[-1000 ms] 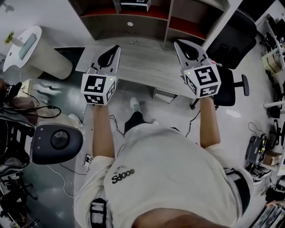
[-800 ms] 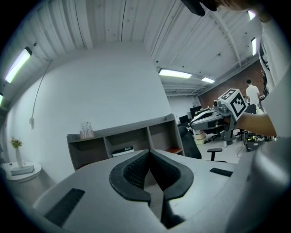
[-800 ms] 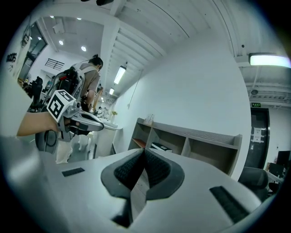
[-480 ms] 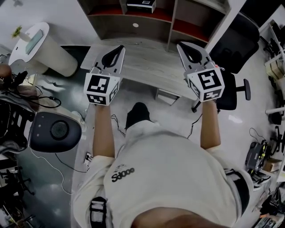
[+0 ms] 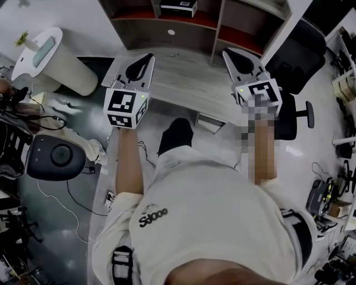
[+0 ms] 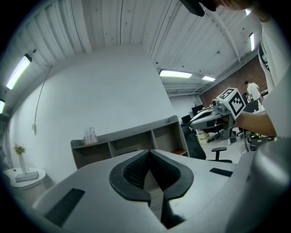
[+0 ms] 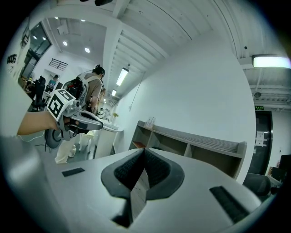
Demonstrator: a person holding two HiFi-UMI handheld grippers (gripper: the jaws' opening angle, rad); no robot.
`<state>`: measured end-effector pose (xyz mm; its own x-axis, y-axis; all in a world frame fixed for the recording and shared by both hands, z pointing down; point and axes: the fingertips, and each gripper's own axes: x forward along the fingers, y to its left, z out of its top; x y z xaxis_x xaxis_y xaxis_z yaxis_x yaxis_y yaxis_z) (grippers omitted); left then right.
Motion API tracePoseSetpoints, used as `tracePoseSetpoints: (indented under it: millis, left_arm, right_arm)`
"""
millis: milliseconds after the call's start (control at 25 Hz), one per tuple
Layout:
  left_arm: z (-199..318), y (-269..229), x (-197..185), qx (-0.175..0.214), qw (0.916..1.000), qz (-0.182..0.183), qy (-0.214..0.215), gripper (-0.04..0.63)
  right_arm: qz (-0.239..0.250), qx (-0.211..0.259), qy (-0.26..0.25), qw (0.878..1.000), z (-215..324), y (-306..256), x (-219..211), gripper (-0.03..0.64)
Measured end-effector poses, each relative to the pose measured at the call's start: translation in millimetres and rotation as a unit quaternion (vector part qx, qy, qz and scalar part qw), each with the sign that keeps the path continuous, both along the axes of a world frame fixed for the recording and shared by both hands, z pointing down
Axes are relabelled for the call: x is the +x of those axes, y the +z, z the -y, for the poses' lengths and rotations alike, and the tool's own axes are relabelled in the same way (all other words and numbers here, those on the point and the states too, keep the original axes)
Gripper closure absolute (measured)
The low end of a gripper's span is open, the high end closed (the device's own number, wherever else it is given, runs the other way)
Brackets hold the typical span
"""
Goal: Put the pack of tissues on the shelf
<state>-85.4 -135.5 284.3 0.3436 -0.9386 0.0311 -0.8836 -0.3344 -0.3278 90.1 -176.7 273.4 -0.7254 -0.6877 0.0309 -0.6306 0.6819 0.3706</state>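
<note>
Nowhere in plain sight is a pack of tissues I can be sure of. The only candidate is a dark box with a pale label (image 5: 178,6) lying in an upper bay of the shelf (image 5: 216,22), and I cannot tell whether that is the pack. Below it, the grey desk (image 5: 183,83) shows bare. A person stands over the desk with the left gripper (image 5: 146,58) and the right gripper (image 5: 227,53) held level and well apart. Both point toward the shelf, each with its jaws pressed together on nothing. By my reading, either the placing is done or the pick-up has not begun. If the latter, the next move calls for finding the pack and parting one pair of jaws to take it.
</note>
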Motion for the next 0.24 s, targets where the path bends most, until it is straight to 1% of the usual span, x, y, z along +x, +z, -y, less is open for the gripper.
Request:
tracePoseSetpoints:
  millis: [240]
  left_arm:
    - [10.6, -8.3, -4.8, 0.005, 1.0, 0.003, 0.0, 0.577]
  right_arm:
    - [0.003, -0.002, -0.001, 1.0, 10.3, -1.5, -5.4, 0.612]
